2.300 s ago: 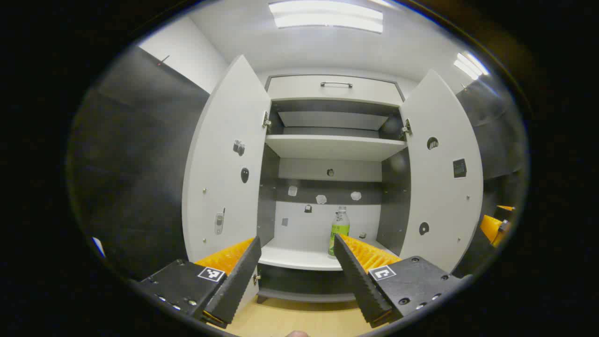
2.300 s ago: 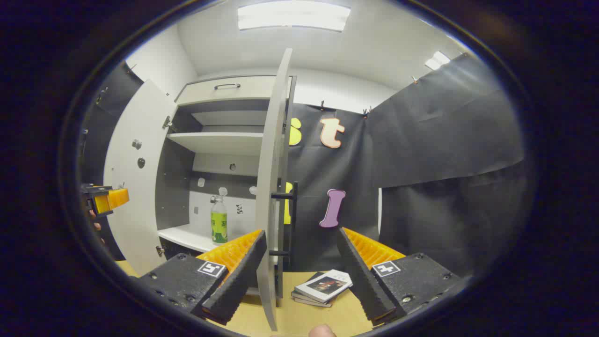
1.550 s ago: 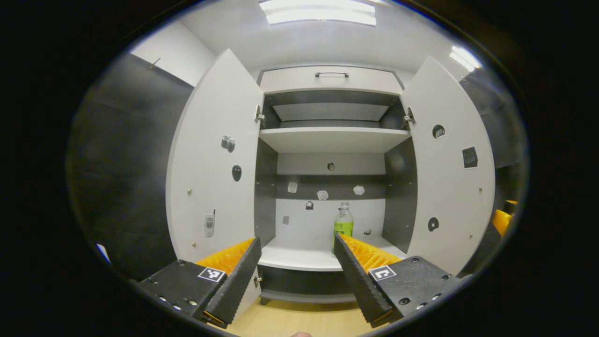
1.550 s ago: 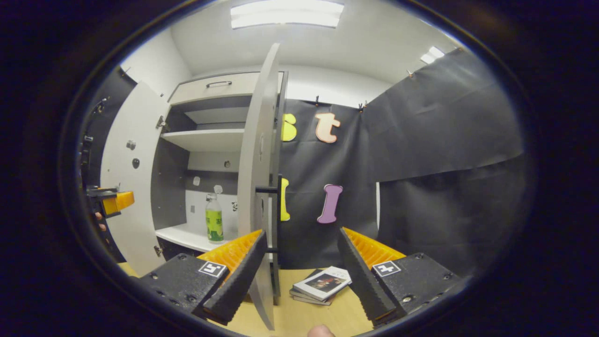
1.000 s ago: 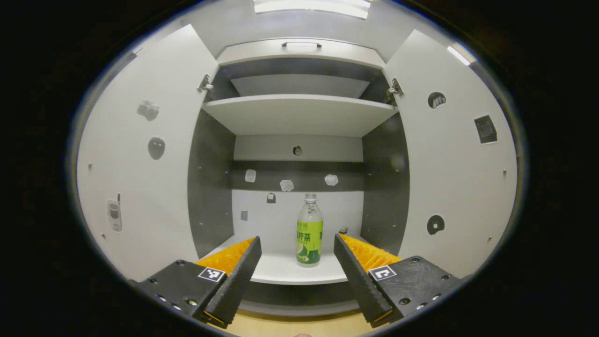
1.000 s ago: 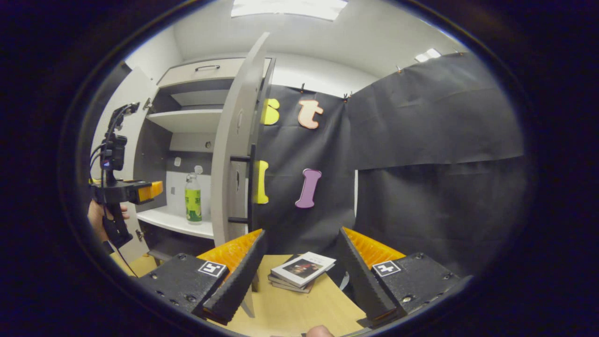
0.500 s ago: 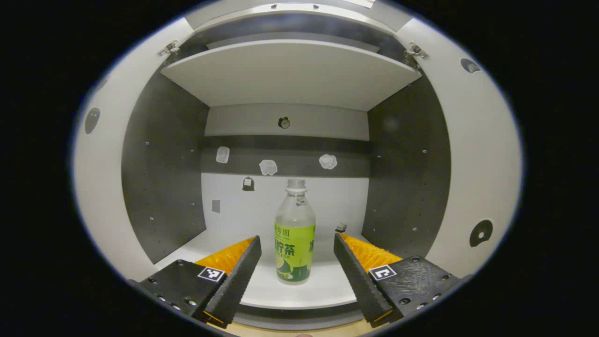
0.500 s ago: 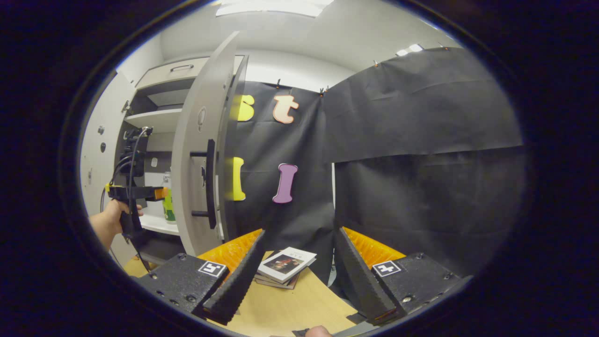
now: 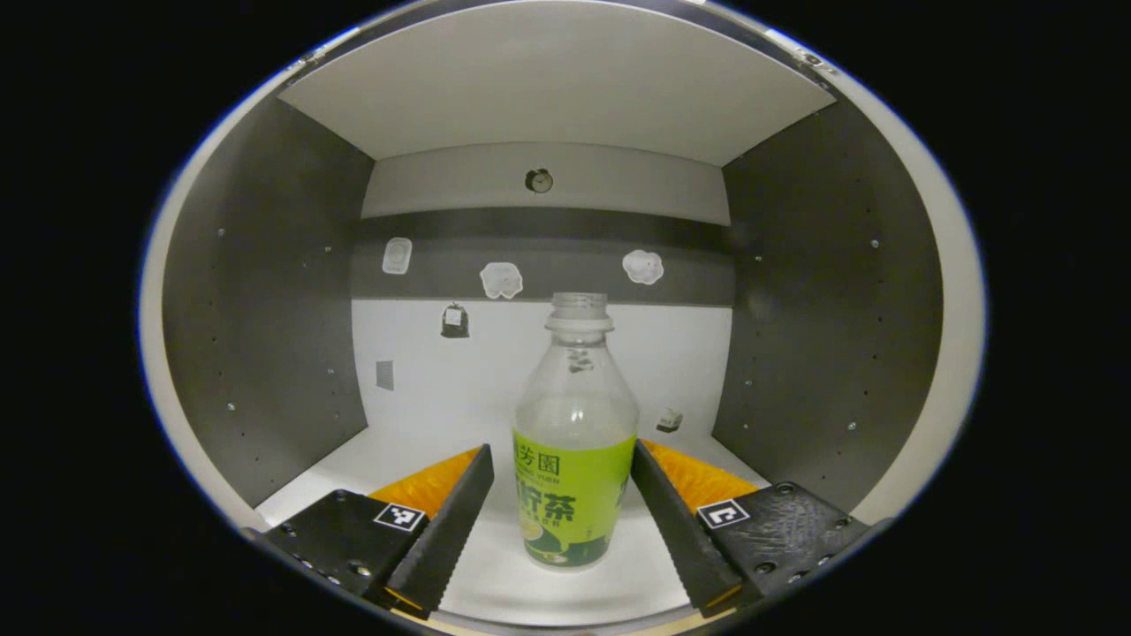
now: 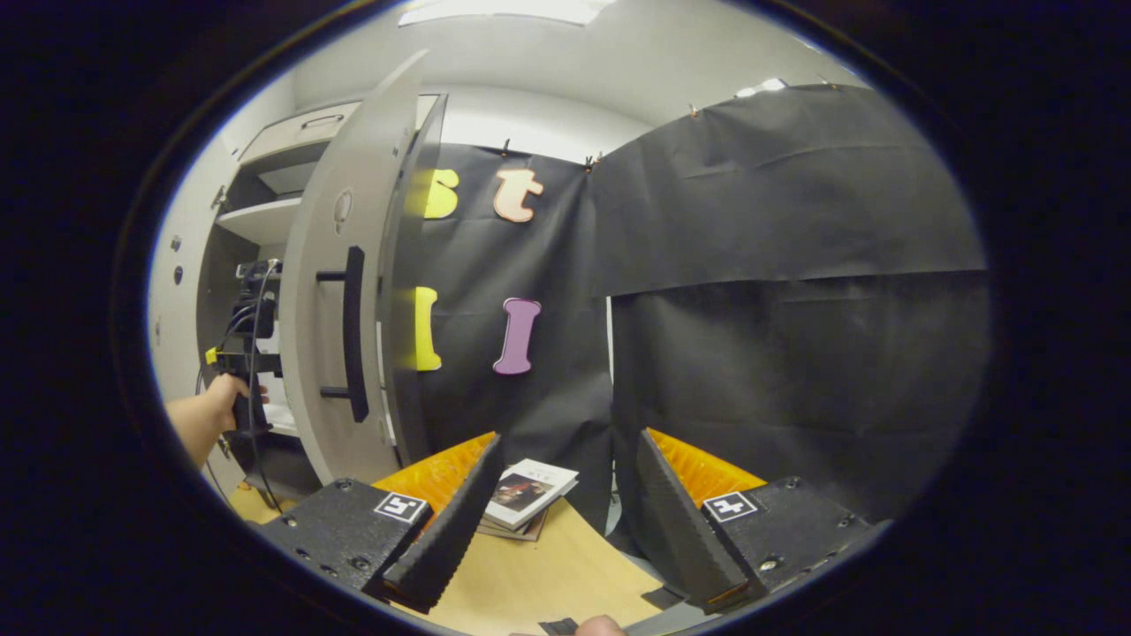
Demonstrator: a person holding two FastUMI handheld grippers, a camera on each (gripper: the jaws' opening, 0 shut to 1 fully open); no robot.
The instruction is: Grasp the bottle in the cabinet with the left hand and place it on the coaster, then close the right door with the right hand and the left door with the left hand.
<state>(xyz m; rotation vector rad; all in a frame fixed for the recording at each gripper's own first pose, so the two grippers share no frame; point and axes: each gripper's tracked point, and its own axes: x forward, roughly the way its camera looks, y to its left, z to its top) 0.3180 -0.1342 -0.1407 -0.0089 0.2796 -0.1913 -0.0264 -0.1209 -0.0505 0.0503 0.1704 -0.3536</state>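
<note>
Low centre of the left gripper view, an empty clear plastic bottle [image 9: 574, 459] stands on the cabinet shelf [image 9: 415, 442] – light, tippy, crushable. The left hand-held gripper [image 9: 558, 508], spread wide, brackets its green label – grip there, gently.

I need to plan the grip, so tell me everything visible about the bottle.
The bottle is clear plastic, capless, with a green label around its lower half. It looks empty, and stands upright on the cabinet's white shelf, between the open fingers of the left claw. Whether a finger touches it is unclear.
</note>
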